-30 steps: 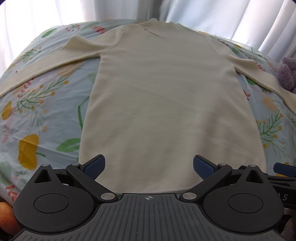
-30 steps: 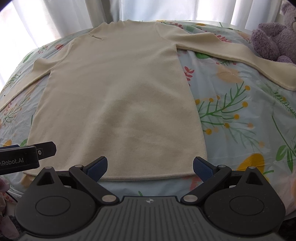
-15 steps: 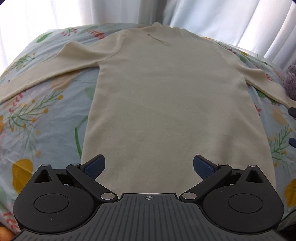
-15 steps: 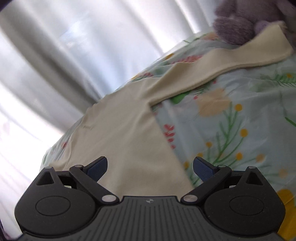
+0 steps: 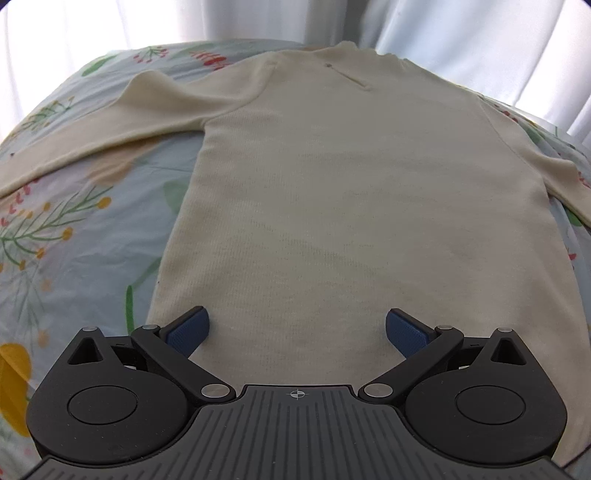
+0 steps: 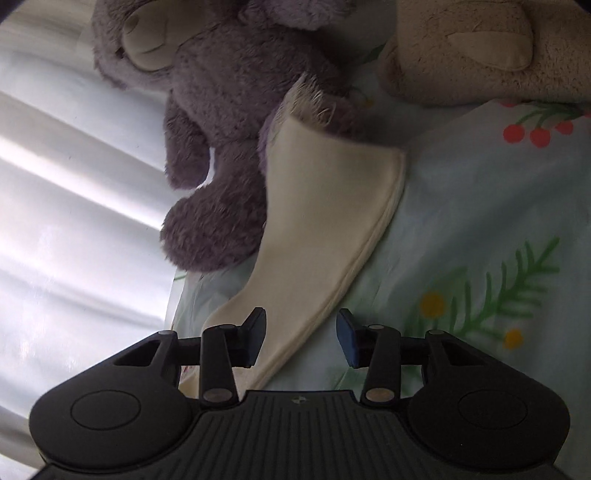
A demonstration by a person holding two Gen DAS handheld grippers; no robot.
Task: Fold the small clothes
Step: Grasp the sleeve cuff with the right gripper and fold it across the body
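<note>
A cream long-sleeved top (image 5: 351, 192) lies flat on a floral bedsheet (image 5: 74, 236), neck at the far end, both sleeves spread out sideways. My left gripper (image 5: 295, 328) hovers open over the lower body of the top, nothing between its blue pads. In the right wrist view the top's right sleeve (image 6: 332, 221) runs up to its cuff beside a purple plush toy. My right gripper (image 6: 301, 334) is rolled sideways over that sleeve. Its jaws are closing, with the sleeve's edge in the gap between them and the pads apart from it.
A purple plush toy (image 6: 221, 110) lies against the sleeve cuff, and a beige plush (image 6: 480, 55) sits beyond it. White curtains (image 5: 184, 22) hang behind the bed. The floral sheet (image 6: 498, 240) shows to the right of the sleeve.
My right gripper swung from the hem out to the right sleeve, rolled sideways, and its jaws narrowed. My left gripper moved forward and lower over the top, still wide.
</note>
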